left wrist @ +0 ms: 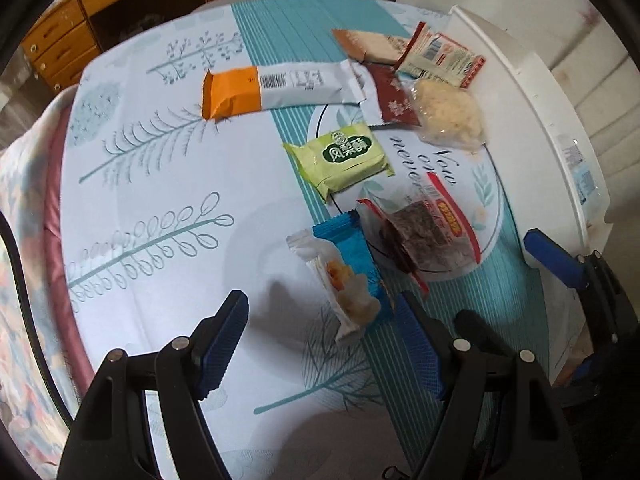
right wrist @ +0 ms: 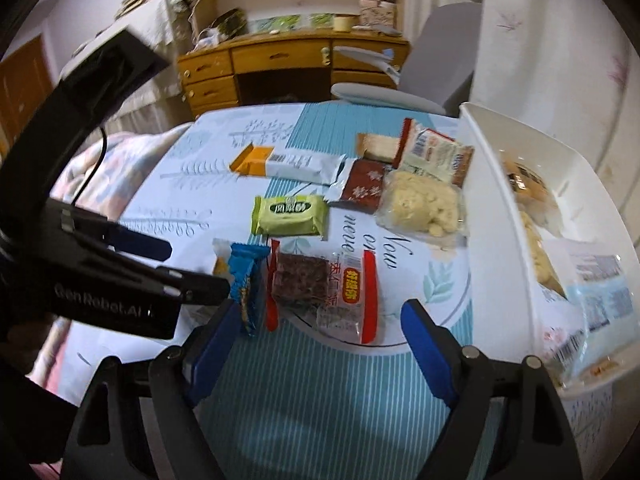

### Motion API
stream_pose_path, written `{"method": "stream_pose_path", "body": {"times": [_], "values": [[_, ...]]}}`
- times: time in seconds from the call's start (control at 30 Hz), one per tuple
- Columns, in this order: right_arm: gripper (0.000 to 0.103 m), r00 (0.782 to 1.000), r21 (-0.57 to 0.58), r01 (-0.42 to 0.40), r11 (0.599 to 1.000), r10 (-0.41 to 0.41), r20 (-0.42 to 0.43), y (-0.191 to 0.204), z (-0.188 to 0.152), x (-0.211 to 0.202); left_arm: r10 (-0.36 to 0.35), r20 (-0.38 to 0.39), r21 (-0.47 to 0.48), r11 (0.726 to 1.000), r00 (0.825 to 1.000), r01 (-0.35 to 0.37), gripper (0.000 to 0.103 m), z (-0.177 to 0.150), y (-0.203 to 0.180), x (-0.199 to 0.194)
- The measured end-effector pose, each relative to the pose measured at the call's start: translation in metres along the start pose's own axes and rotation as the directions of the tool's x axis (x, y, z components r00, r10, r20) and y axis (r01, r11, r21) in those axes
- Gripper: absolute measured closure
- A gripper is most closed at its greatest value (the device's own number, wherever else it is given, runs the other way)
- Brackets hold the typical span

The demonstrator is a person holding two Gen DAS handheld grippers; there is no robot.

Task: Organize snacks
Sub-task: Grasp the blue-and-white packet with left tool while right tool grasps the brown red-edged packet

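Between my left gripper (left wrist: pixel 320 344) pads, low in the left wrist view, lies a clear packet (left wrist: pixel 340 284) with orange and pale pieces inside, overlapping a blue wrapper (left wrist: pixel 352 252) beside it. My left fingers stand apart and press on nothing; the packets sit just beyond the tips on the tablecloth (left wrist: pixel 160 160).

Low in the right wrist view, my right gripper (right wrist: pixel 320 328) is also spread wide, its pads clear of everything. Just ahead of the tips is a red-edged clear pack (right wrist: pixel 320 284) holding dark squares, lying flat. The blue wrapper shows again at its left, next to my left pad.

Further up the cloth, near the centre of both views, rests a light green packet (left wrist: pixel 340 160) with a dark green label. Above it, a long orange and white bar (left wrist: pixel 276 90) lies across the cloth. To its right is a dark red packet (left wrist: pixel 392 100) with white flakes printed on it, then a clear bag of pale yellow pieces (left wrist: pixel 448 116), touching the red one. Behind these lie a tan packet (left wrist: pixel 368 44) and a red-bordered packet (left wrist: pixel 440 56), propped against the others.

Along the right edge of both views runs a white bin (right wrist: pixel 500 184), with several packets already lying inside it. At the top of the right wrist view stand a wooden desk (right wrist: pixel 280 64) and a grey chair (right wrist: pixel 440 52).
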State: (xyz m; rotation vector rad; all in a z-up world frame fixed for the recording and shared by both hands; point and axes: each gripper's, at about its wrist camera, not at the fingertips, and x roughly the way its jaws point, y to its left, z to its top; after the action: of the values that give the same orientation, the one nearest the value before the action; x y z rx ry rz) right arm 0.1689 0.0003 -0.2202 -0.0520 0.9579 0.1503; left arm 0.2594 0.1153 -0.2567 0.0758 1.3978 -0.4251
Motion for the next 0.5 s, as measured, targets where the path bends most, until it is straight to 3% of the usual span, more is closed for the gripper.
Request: {"method": "stream_pose_path", "body": {"times": [0.27, 0.5], "values": [[0.026, 0.999, -0.049, -0.019, 0.999, 0.018, -0.029, 0.008, -0.002, 0.028, -0.007, -0.064, -0.012, 1.0, 0.998, 0.006, 0.029, 0.007, 0.0, 0.023], [0.039, 0.999, -0.083, 0.005, 0.997, -0.009, -0.052, 0.012, -0.003, 0.046, 0.003, -0.073, -0.017, 1.0, 0.997, -0.005, 0.029, 0.008, -0.006, 0.032]]}}
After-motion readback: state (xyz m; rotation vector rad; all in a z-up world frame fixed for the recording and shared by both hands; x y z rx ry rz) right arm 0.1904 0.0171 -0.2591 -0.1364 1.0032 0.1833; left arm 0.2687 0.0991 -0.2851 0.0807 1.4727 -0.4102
